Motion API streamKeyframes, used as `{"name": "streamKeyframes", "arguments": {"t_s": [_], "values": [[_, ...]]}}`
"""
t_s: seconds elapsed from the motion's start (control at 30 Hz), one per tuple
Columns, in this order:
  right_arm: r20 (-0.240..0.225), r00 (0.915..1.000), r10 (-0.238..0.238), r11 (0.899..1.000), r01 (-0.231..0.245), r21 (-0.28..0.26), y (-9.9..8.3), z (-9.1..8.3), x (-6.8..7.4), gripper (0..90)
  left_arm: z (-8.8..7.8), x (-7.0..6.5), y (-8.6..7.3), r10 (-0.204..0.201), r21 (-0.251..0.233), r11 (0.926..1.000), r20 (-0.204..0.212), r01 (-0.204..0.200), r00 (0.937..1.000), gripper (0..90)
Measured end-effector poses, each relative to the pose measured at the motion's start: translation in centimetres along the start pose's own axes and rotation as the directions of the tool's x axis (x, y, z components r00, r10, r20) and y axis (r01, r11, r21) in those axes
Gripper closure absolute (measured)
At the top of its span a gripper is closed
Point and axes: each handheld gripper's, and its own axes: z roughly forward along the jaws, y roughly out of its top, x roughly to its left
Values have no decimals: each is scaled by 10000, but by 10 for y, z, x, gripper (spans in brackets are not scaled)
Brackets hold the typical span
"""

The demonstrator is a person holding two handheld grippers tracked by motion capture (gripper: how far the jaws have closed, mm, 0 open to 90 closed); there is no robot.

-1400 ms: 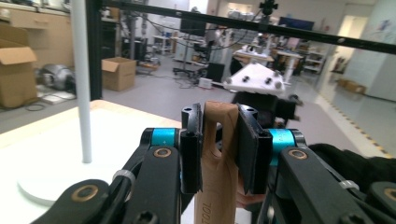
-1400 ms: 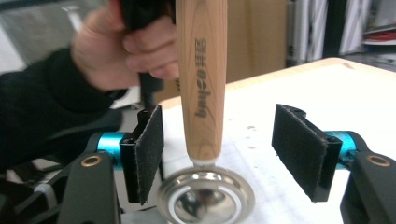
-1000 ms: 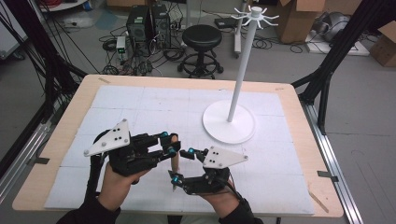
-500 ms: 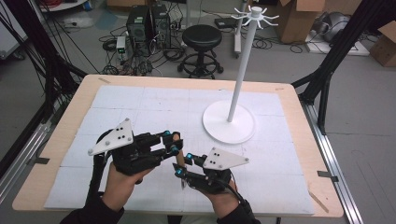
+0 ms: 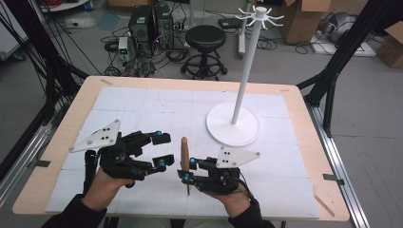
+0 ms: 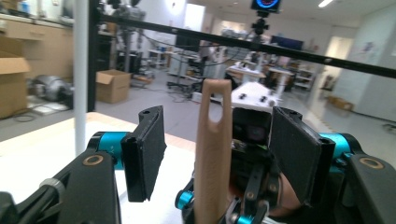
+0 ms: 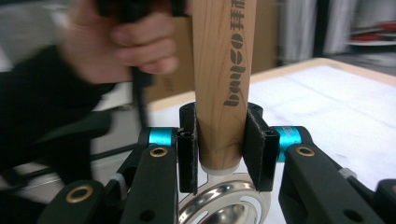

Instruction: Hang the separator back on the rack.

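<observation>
Near the front edge of the white-padded wooden surface [image 5: 142, 102] we see both hands working close together. Our right tongs [image 5: 186, 169] pinch the lower part of a slim wooden handle [image 5: 184, 151] that stands upright between the two tools; in the right gripper view the two black pads [image 7: 187, 151] press against either side of the tan wood [image 7: 223, 70], which carries dark printed lettering, and a shiny metal ring-shaped part [image 7: 224, 210] sits just below the handle's end. What that metal part belongs to we cannot tell from these angles.

Our left tongs [image 5: 161, 150] are spread wide, one jaw ahead of the handle and one nearer to us, with the handle just beside their opening. In the left gripper view the wooden handle [image 6: 212, 149] rises between the open black pads [image 6: 144, 151], touching neither; a slot-shaped hole shows near its rounded top. Behind it we see the right tool with its grey plate.

Farther back on the right half of the surface stands a tall white pole stand on a round white base [image 5: 233, 124], with short hooks radiating from its top. It is well apart from both hands.

Beyond the surface, on the floor, we see a black round stool [image 5: 205, 38]
</observation>
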Motion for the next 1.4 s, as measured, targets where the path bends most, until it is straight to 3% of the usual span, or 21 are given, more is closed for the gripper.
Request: {"name": "streamKeyframes", "arguments": {"t_s": [0.07,0.17,0.3,0.4,0.63,0.8,0.9,1.03,1.1,1.13,1.2,1.27,1.33,1.4], "values": [[-706,9975,36,10000,-38,-23,0,0,-2,694,0,0,-1,-113,67,9999,256,111,9996,365],[-1408,9900,-76,10000,74,-18,1,1,-2,694,2,-1,-3,-191,267,9995,721,172,9972,369],[-2057,9783,-255,9996,270,44,0,4,0,694,6,-2,-5,-290,451,9987,1214,237,9922,379],[-2474,9684,-320,9991,376,178,0,7,2,694,10,-2,-6,-396,492,9983,1719,316,9843,398],[-3142,9484,-438,9984,527,198,-1,12,6,693,16,-4,-7,-417,657,9975,2518,259,9669,538],[-3377,9407,-314,9987,434,279,-2,13,6,693,16,-5,-8,-163,595,9982,2805,-5,9597,682],[-3429,9390,-265,9986,404,337,-2,13,6,693,15,-6,-8,-29,609,9980,2796,-148,9601,705],[-3414,9398,-149,9989,290,363,-2,14,5,692,15,-5,-7,-136,641,9979,2583,-31,9660,710],[-3257,9455,4,9993,115,347,-2,13,4,682,15,-5,-6,-178,613,9981,2221,43,9749,713],[-3172,9484,52,9995,46,303,-2,13,4,621,14,-4,-6,-140,608,9982,1965,21,9804,714],[-2662,9637,203,9997,-155,202,-2,12,3,474,14,-3,-5,-62,743,9972,1394,-43,9902,715],[-2295,9730,240,9997,-220,114,-1,10,2,439,14,-3,-4,-72,811,9967,848,3,9964,715],[-1833,9829,154,9999,-154,14,-1,9,2,399,13,-3,-4,-61,851,9964,285,36,9996,716],[-1036,9946,103,9999,-114,-97,0,8,3,354,13,-2,-3,53,840,9965,-215,-35,9998,716]]}}
